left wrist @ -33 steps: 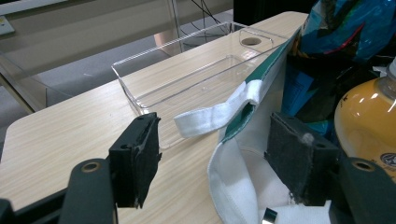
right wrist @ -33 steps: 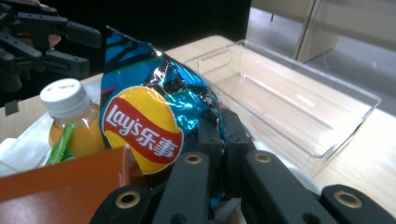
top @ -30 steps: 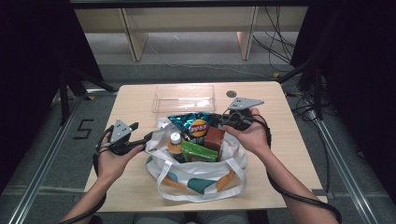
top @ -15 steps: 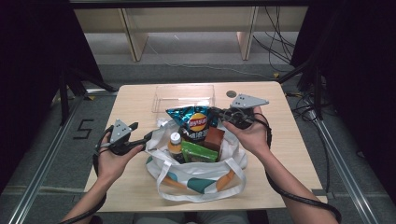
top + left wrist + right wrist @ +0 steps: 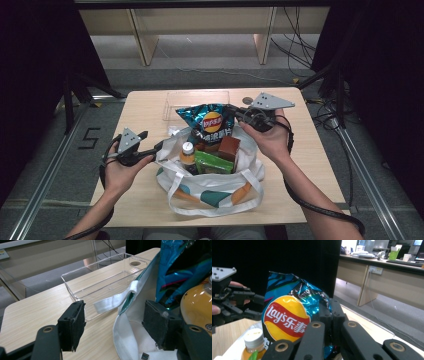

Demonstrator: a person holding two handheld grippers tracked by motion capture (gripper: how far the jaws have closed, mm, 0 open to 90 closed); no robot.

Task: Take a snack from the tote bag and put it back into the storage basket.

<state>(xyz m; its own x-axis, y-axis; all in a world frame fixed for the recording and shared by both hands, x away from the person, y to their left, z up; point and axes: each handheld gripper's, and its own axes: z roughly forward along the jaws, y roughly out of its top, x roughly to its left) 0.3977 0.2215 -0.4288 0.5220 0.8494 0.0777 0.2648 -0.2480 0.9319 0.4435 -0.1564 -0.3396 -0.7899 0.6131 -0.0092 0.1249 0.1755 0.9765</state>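
A blue Lay's chips bag (image 5: pixel 210 122) hangs above the white tote bag (image 5: pixel 215 190), partly lifted out of it. My right gripper (image 5: pixel 234 114) is shut on the chips bag's upper right edge; in the right gripper view the black jaws (image 5: pixel 330 312) pinch the foil of the chips bag (image 5: pixel 287 320). My left gripper (image 5: pixel 159 146) stands open at the tote's left rim. In the left gripper view the tote's rim (image 5: pixel 127 340) and a white strap lie between the wide jaws (image 5: pixel 115 312), with the right pad just inside the rim.
Inside the tote are an orange drink bottle (image 5: pixel 187 152), a green packet (image 5: pixel 214 162) and a brown box (image 5: pixel 228 148). A clear plastic tray (image 5: pixel 172 102) sits behind the tote on the wooden table. A small round disc (image 5: pixel 247 100) lies near the far edge.
My right gripper has risen with the chips bag, drawing it further up out of the tote. The left gripper has stayed at the tote's rim.
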